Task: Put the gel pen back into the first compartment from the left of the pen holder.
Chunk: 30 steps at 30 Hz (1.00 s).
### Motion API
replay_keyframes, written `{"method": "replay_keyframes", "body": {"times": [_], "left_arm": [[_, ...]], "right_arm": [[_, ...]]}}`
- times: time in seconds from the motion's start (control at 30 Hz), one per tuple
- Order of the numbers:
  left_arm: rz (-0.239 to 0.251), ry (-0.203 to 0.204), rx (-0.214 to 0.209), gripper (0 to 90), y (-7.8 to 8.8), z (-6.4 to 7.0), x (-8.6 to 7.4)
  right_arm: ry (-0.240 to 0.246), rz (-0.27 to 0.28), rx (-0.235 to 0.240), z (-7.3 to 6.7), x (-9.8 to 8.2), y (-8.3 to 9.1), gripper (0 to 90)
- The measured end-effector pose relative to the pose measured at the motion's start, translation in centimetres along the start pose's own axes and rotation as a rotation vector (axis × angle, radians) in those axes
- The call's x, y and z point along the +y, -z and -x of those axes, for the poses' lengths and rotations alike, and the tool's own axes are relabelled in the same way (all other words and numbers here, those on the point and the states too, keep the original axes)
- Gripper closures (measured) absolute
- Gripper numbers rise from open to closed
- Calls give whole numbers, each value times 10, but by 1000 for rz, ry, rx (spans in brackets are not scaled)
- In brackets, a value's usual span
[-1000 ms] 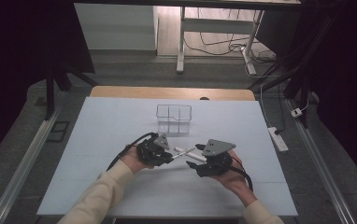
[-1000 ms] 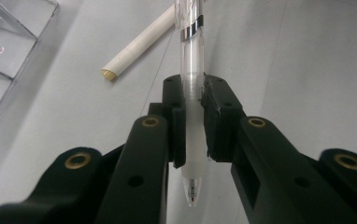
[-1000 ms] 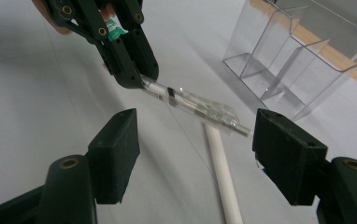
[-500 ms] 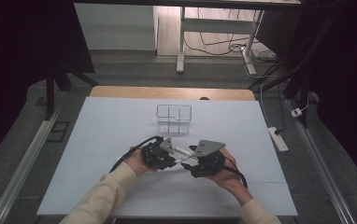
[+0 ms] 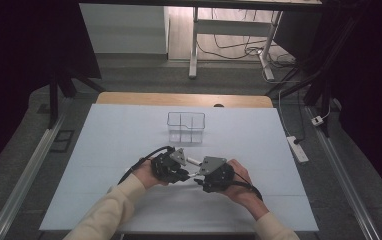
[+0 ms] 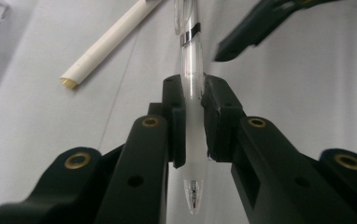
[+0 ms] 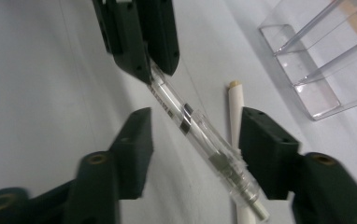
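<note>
A clear pen with a black band is clamped in my left gripper, which is shut on its front part, tip toward the camera. In the right gripper view the pen runs slantwise from the left gripper down between the jaws of my right gripper. Those jaws have just been closing, with the pen's rear end between them, and gaps remain on both sides. A white stick lies on the mat beside the pen. In the high view both grippers, left and right, meet at the table's near middle.
A clear divided box stands on the pale mat just beyond the hands, and its corner is close in the right gripper view. A white power strip lies past the table's right edge.
My right gripper has moved left, up to the left gripper, and its jaws now straddle the pen's rear. The left gripper has kept still with the pen.
</note>
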<state>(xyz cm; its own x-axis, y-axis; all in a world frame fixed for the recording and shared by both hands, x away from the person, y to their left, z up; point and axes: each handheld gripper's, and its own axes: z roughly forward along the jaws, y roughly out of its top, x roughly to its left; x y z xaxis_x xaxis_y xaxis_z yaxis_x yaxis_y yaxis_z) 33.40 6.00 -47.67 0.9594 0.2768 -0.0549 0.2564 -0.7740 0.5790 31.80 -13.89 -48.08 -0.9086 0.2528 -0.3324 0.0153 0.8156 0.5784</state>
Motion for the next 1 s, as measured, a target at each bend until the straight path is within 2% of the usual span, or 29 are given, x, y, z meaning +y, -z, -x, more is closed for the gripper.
{"method": "replay_keyframes", "body": {"times": [0.1, 0.17, 0.27, 0.37, 0.47, 0.53, 0.7, 0.8, 1.0], "left_arm": [[13, -3, -21, 796, 2, 1, 0], [20, -11, -22, 796, 4, 0, 0], [57, -8, -6, 780, 7, 0, -1], [81, -1, 39, 717, 9, -1, -2], [102, 8, 62, 652, 11, -2, -3], [113, 25, 87, 567, 11, -2, -3], [144, 51, 111, 482, 15, -4, -5], [171, 77, 133, 460, 19, -5, -7], [218, 137, 149, 411, 26, -9, -13]], "right_arm": [[54, -34, 14, -4, -1, -3, 622], [75, -44, 36, -4, -1, -4, 663], [89, -37, 64, -4, -2, -4, 723], [93, -19, 88, -3, -3, -4, 771], [95, -23, 84, -2, -4, -4, 789], [79, -7, 94, -1, -5, -4, 790], [54, 2, 99, 1, -7, -3, 790], [31, 13, 93, 4, -8, -2, 790], [-54, 65, 84, 12, -13, 3, 790]]}}
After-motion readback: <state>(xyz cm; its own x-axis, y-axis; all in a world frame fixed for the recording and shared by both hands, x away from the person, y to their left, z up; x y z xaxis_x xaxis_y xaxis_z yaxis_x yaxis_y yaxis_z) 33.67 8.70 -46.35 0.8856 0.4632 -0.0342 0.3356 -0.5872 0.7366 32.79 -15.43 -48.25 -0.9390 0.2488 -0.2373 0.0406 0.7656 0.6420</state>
